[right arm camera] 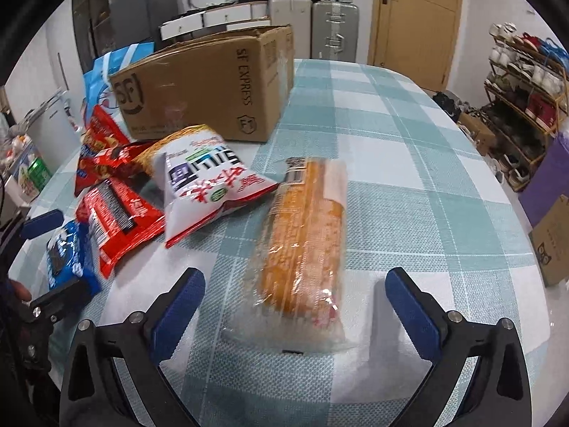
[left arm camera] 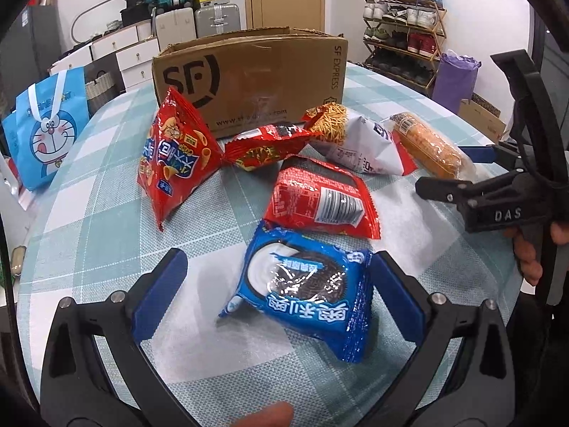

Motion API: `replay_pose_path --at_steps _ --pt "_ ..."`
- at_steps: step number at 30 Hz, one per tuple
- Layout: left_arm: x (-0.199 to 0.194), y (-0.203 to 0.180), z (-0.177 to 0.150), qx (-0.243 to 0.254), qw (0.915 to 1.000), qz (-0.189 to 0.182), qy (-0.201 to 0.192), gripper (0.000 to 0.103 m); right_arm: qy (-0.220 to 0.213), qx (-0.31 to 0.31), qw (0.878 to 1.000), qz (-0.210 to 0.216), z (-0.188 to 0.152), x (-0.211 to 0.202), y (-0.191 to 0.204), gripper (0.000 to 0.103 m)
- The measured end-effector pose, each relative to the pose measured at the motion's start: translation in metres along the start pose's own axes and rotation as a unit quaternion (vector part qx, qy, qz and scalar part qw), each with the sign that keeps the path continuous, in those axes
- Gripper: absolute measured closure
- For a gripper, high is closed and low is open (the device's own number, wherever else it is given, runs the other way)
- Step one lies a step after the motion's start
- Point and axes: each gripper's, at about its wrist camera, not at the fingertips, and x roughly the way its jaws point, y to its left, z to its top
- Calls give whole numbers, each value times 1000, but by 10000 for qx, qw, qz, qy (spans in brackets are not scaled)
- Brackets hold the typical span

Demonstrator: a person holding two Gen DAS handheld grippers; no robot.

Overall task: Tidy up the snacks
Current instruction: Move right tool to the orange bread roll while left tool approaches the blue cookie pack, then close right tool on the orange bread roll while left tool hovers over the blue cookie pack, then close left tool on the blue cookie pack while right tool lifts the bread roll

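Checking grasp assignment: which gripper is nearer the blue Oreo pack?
Left. The left gripper is open with its fingers on either side of the blue Oreo pack; the right gripper is off to the side, open around the orange cake roll.

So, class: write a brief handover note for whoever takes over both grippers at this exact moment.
Left gripper: open, fingers either side of the blue cookie pack, not closed on it.
Right gripper: open, straddling the orange clear-wrapped snack.
Red chip bag, two red packets and the white noodle bag lie on the table before the cardboard box.
Done: nothing gripped yet.
Left: probably box every snack.
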Motion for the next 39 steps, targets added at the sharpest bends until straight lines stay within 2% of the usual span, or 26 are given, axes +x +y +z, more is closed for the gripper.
replay_pose_path --at_steps 6,14,16,19,22,31,35,39 --pt "1 -3 -2 74 10000 16 12 1 -136 100 9998 66 1 1 3 1" --pt "4 -4 -3 102 9999 7 50 1 -329 25 9994 -85 5 0 9 35" --pt "4 -4 -4 103 9999 3 48 1 -352 76 9993 -121 6 -1 6 50" --pt "3 -4 -4 98 9999 -6 56 1 -417 224 9989 -67 6 -3 0 59" --pt "3 -4 -4 101 9999 -7 56 1 -526 377 9979 92 4 -6 -6 63" --pt "3 -4 -4 97 9999 -12 55 1 -1042 761 9899 585 -4 -21 -17 66" --pt "3 -4 -4 104 9999 -26 52 1 -1383 732 9851 720 -4 -35 -13 66" --pt "1 -3 -5 91 9999 -104 45 1 -1520 671 9827 818 -5 -42 -8 66"
